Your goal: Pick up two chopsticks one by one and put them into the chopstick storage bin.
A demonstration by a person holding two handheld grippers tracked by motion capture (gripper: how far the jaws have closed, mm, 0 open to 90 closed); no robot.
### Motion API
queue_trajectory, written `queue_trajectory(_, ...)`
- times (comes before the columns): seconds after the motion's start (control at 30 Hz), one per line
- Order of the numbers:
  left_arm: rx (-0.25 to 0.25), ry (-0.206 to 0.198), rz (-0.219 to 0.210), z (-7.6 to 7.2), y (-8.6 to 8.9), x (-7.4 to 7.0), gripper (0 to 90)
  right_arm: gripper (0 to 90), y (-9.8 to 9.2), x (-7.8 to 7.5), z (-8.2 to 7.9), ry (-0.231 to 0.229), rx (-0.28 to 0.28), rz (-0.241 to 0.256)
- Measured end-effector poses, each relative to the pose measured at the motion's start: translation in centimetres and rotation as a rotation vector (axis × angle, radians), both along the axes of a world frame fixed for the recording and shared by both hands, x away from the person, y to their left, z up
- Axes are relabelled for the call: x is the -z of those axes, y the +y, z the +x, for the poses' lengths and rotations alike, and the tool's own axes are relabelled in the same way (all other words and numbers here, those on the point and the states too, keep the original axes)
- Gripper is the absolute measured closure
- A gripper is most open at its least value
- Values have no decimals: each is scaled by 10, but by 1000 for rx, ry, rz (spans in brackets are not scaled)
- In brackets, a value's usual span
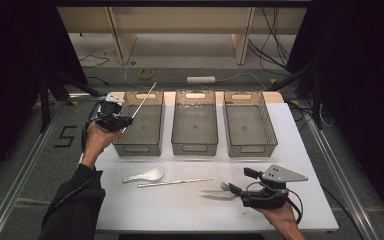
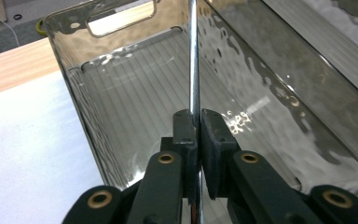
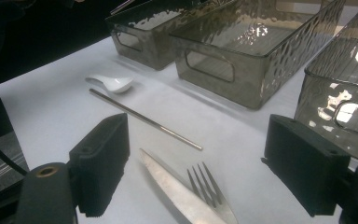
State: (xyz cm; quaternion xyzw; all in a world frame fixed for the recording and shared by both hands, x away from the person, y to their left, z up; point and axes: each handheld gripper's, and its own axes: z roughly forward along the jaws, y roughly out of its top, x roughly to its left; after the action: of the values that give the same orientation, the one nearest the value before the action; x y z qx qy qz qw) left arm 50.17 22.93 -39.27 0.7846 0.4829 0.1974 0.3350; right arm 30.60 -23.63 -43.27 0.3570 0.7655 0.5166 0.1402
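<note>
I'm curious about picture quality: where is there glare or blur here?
High view: dim, dark surroundings, white table brightest. Left gripper view: glints on the metal rod and rippled bin wall. Right gripper view: bright reflections on the bins; the near fork slightly soft.

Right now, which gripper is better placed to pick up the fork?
The right gripper. Its jaws stand open around the fork lying on the table. The left gripper is shut on a metal chopstick over the left bin.
</note>
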Motion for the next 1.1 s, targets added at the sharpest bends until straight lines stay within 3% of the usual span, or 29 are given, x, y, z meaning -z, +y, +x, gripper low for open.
queue_trajectory(0.47, -39, 37, 19, 5, 4, 18, 844, 232, 0, 0, 0, 3, -2, 3)
queue_trajectory(0.7, -53, 74, 27, 7, 5, 26, 841, 232, 0, 0, 0, 4, -6, 5)
queue_trajectory(0.83, -80, 72, 25, 8, 4, 28, 815, 233, 0, 0, 0, 7, -7, 4)
queue_trajectory(0.87, -79, 81, 23, 9, 3, 28, 761, 233, 0, 0, 0, 7, -7, 5)
queue_trajectory(0.9, -82, 81, 25, 8, 3, 26, 647, 233, 0, 0, 0, 6, -8, 5)
queue_trajectory(0.93, -90, 73, 25, 8, 2, 24, 647, 233, 0, 0, 0, 6, -8, 5)
queue_trajectory(0.97, -93, 64, 18, 7, 2, 22, 557, 233, 0, 0, 0, 6, -8, 6)
queue_trajectory(1.1, -70, 64, -11, 2, -3, 11, 440, 233, 0, 0, -1, 6, -8, 7)
